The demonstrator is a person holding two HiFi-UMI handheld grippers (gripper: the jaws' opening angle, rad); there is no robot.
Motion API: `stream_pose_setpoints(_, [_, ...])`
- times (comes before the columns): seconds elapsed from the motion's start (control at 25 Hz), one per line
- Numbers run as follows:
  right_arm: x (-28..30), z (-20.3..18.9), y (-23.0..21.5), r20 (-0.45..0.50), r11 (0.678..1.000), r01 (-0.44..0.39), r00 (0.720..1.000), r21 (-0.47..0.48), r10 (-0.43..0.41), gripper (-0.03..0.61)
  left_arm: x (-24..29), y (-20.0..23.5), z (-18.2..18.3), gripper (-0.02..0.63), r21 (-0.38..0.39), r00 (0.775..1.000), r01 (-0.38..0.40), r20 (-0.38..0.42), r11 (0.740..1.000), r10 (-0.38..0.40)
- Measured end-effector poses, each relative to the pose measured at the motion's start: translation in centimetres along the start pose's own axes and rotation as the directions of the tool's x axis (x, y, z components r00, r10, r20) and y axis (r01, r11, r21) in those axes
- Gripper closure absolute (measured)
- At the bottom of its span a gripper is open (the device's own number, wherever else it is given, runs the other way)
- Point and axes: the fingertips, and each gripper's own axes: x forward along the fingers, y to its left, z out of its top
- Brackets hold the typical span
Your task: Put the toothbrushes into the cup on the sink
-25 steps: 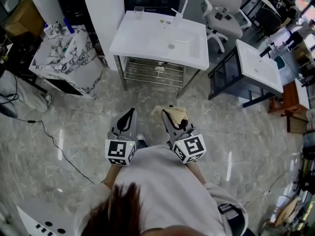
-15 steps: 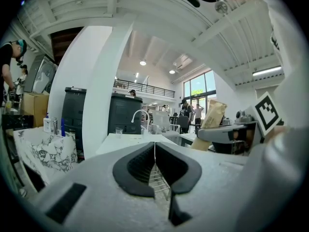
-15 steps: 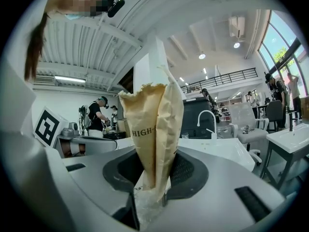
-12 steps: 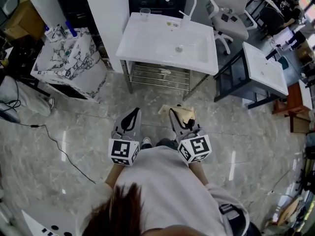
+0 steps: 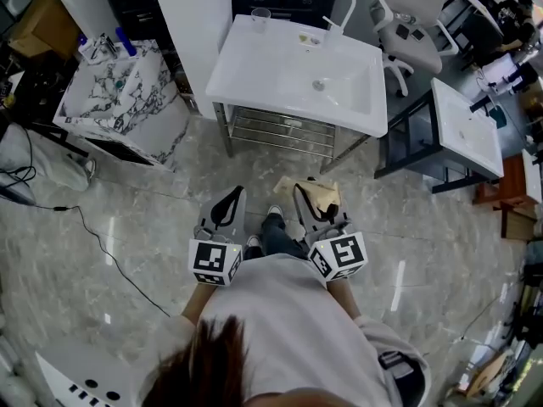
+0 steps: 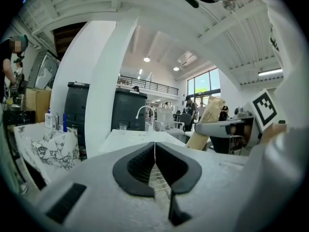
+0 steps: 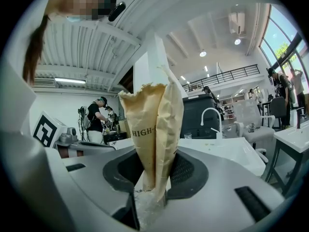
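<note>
Clear cup (image 5: pixel 260 17) on sink (image 5: pixel 254 68)

Looks like a big open test lab, not a real bathroom. A white washbasin on a bare steel frame (image 5: pixel 280 75) stands free on a glossy stone floor (image 5: pixel 127 210). There's a white office chair (image 5: pixel 417 7) far right and a railed mezzanine (image 7: pixel 227 75) beyond.

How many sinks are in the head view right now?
3: white sink straight ahead, marble-patterned sink left of it, second white sink at far right. Others may be hidden.
</note>
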Motion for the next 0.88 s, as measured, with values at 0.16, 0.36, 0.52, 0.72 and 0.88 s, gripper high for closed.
stream_pose_setpoints(0.16, [2.6,0.2,-2.2,-0.009,1.000,-0.022,1.000,0.010,0.022,0.465,2.8,1.2,0.5,0.598,-0.007,1.000,-0.029,-0.005,1.000,0.029])
stream_pose_setpoints(0.36, [6.0,1.9,-5.8,0.000,0.998,-0.060,0.998,-0.016,0.060,0.465,7.3,1.8,2.3,0.598,-0.012,0.999,-0.051,0.016,0.999,0.051])
stream_pose_setpoints(0.52, [8.4,2.5,-8.5,0.000,0.997,-0.072,0.997,-0.024,0.072,0.465,10.0,2.6,3.0,0.598,-0.015,0.996,-0.079,0.030,0.997,0.079])
stream_pose_setpoints(0.72, [10.4,2.1,-10.6,-0.015,0.995,-0.097,0.995,-0.019,0.096,0.465,12.1,3.5,3.1,0.598,-0.027,0.992,-0.120,0.030,0.992,0.120])
stream_pose_setpoints(0.88, [11.8,2.2,-11.0,-0.013,0.993,-0.119,0.993,-0.019,0.118,0.465,13.1,4.5,3.4,0.598,-0.027,0.989,-0.141,0.034,0.990,0.142])
